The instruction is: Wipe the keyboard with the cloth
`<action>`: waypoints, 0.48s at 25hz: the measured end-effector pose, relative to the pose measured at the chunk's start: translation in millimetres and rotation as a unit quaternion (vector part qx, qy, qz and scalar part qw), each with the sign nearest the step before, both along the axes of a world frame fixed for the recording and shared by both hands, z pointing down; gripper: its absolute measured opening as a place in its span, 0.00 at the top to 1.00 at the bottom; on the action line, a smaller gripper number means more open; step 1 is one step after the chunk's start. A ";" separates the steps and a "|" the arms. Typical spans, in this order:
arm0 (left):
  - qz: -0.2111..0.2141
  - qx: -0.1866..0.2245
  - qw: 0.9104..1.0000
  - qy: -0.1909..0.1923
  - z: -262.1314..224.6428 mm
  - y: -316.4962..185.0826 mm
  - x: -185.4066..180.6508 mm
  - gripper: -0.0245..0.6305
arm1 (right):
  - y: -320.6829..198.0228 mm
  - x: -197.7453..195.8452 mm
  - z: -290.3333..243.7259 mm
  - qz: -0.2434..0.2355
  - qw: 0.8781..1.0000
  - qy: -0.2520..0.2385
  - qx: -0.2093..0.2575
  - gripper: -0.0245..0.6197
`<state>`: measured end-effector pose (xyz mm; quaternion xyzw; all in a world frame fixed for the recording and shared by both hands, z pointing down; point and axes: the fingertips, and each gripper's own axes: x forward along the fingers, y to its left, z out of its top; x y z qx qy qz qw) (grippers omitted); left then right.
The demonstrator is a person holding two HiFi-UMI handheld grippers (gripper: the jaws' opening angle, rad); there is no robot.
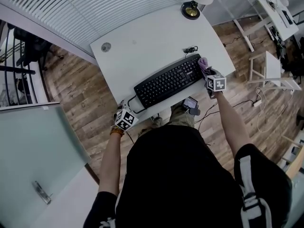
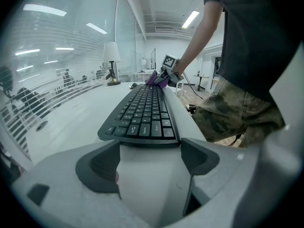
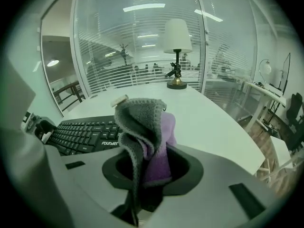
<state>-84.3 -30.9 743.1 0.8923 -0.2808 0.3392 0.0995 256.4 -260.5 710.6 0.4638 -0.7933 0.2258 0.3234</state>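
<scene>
Judging by how things lie, the wiping is either barely begun or at the very end of a stroke. The cloth [image 3: 145, 141], grey on one face and purple on the other, is already pinched in the right gripper [image 3: 152, 170], whose jaws are closed tight on its bunched folds. The free end stands up beyond them. From the head view the cloth sits at the right end of the black keyboard [image 1: 168, 81], which lies diagonally across the white desk [image 1: 142, 42]. I cannot tell whether the fabric is actually pressing on the keys. Nothing on the keys shows which parts have been wiped, so I would count nearly the whole length of the keyboard as left to do, running toward its left end.

The right arm reaches straight forward and is almost fully stretched, with the gripper tilted toward the keyboard's end and a table lamp [image 3: 177, 46] far beyond it. The left arm is held lower and closer to the body. The left gripper [image 2: 149, 158] hovers at the desk's near edge by the keyboard's left end. Its jaws stand wide apart with only bare desk between them, and the keyboard's short end lies just ahead, ungripped. It looks placed to steady the keyboard if needed.
</scene>
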 end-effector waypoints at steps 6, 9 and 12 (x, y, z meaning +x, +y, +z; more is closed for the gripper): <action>-0.001 0.000 1.000 -0.002 1.3 1.2 -0.9 0.35 | 11.8 -18.4 2.3 -0.006 1.000 -0.018 -0.003 0.81; 0.000 0.001 1.000 -0.001 2.2 1.2 -0.8 0.35 | 19.2 -30.3 2.1 -0.018 0.999 -0.028 -0.006 0.81; 0.001 0.003 1.000 0.000 1.6 -0.9 -0.6 0.35 | 27.9 -45.2 1.3 -0.027 0.999 -0.036 -0.003 0.81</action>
